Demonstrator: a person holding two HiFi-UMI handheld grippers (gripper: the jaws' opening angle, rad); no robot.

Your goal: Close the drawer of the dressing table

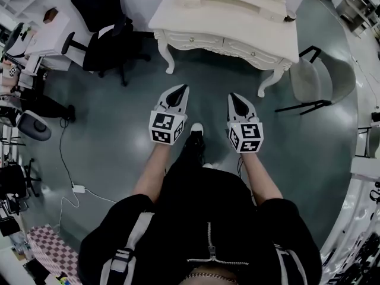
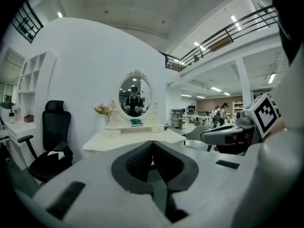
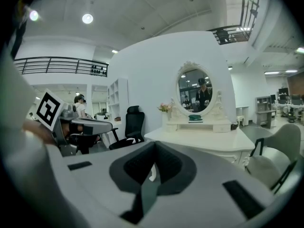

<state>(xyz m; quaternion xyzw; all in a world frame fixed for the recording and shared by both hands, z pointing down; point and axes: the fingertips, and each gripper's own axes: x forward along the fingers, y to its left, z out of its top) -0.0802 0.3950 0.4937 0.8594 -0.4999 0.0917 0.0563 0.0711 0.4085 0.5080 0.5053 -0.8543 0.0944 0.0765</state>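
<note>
At 12 o'clock, drawer front (image 1: 193,40) was half-hidden under dressing table (image 1: 237,25); left gripper (image 1: 180,89), right gripper (image 1: 235,97) pressed together, empty; office chair (image 1: 110,43) at 10.

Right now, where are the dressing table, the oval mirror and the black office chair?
dressing table (image 1: 228,25): head view, bare part of its white top.
oval mirror (image 3: 194,90): right gripper view, middle of the glass.
black office chair (image 2: 56,126): left gripper view, its backrest.
</note>
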